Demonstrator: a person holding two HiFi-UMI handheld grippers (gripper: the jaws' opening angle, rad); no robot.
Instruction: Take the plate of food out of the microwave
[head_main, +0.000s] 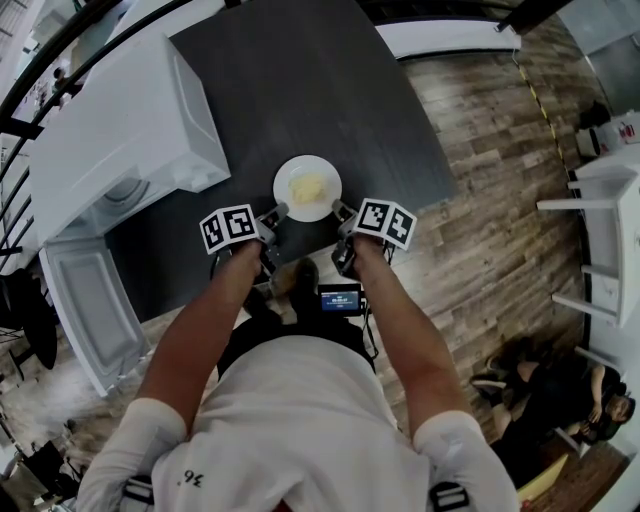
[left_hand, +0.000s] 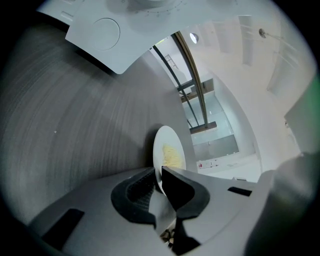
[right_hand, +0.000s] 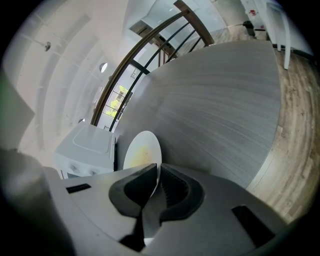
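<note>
A white plate (head_main: 322, 170) with a heap of yellow food (head_main: 308, 187) is over the dark table (head_main: 300, 80), to the right of the white microwave (head_main: 120, 130). My left gripper (head_main: 276, 212) is shut on the plate's near left rim. My right gripper (head_main: 340, 210) is shut on its near right rim. In the left gripper view the jaws (left_hand: 160, 176) pinch the edge of the plate (left_hand: 161, 145). The right gripper view shows the same hold (right_hand: 158, 172) on the plate (right_hand: 145, 140). Whether the plate touches the table I cannot tell.
The microwave's door (head_main: 85, 310) hangs open past the table's near left edge. The table's right edge borders a wood floor (head_main: 490, 150). White furniture (head_main: 600, 240) stands at the right, and a person (head_main: 560, 400) sits at the lower right.
</note>
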